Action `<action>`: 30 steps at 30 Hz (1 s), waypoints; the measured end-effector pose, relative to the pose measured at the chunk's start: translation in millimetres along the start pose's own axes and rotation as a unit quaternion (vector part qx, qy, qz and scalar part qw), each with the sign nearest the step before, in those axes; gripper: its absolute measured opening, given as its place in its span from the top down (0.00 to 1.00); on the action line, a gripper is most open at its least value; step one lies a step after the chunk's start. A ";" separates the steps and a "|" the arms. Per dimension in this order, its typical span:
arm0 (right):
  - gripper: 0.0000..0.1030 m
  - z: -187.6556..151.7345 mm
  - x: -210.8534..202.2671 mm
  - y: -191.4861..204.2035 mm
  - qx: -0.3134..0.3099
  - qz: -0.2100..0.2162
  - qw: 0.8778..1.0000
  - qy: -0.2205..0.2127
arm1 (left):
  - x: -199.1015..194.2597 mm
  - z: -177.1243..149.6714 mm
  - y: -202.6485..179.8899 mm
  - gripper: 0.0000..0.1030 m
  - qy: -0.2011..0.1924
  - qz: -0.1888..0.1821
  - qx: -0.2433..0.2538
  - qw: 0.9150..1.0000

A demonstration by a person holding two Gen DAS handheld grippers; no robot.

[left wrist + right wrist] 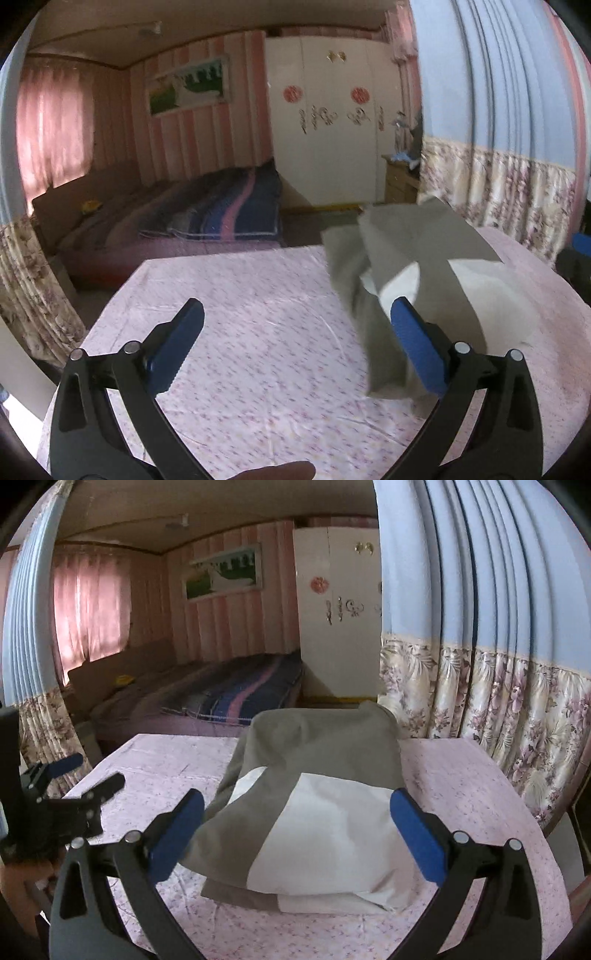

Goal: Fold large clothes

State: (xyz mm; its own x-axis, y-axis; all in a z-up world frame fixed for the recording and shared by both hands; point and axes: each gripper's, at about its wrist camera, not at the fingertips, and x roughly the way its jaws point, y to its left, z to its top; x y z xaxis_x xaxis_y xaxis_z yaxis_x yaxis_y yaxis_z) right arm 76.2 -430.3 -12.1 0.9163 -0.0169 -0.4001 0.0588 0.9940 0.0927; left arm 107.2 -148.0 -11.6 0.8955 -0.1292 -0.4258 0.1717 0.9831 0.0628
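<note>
A folded grey and white garment (317, 812) lies on the pink flowered tablecloth (166, 764), several layers thick. My right gripper (297, 812) is open and empty, its blue fingers (417, 838) spread on either side of the garment's near end. In the left wrist view the garment (399, 258) lies at the right, partly behind the right finger. My left gripper (297, 325) is open and empty above the cloth (240, 314), left of the garment. The left gripper also shows in the right wrist view (83, 775) at the far left.
A blue curtain with a flowered hem (480, 664) hangs close at the table's right and far edge. Beyond the table stand a bed with a striped blanket (221, 206), a white wardrobe (332, 122) and a pink curtained window (55, 129).
</note>
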 end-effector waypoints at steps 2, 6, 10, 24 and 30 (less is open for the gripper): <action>0.02 -8.9 1.0 3.0 0.000 -0.012 1.000 0.000 | -1.5 -4.0 12.3 0.03 0.001 0.006 -0.022 1.000; 0.02 -19.8 3.7 -3.5 0.017 -0.007 1.000 -0.001 | -7.6 -11.9 19.9 0.03 -0.013 0.003 -0.017 1.000; 0.02 -21.9 -2.5 -8.1 0.023 -0.017 0.999 -0.015 | -3.9 -20.6 22.0 0.03 -0.010 0.004 -0.019 1.000; 0.02 -39.1 9.8 3.2 0.008 -0.020 1.000 -0.002 | 5.3 -32.2 20.8 0.03 -0.009 -0.009 -0.042 0.999; 0.02 -41.2 9.0 7.6 -0.003 -0.024 1.000 -0.009 | -4.1 -32.9 14.6 0.03 -0.049 0.038 -0.019 0.998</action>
State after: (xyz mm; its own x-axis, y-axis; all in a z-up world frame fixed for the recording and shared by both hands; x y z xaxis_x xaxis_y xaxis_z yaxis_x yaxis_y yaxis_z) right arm 68.5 -418.5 -52.6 0.9196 -0.0664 -0.3872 0.1004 0.9926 0.0682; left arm 92.6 -128.9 -38.7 0.9416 -0.0651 -0.3303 0.0886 0.9945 0.0565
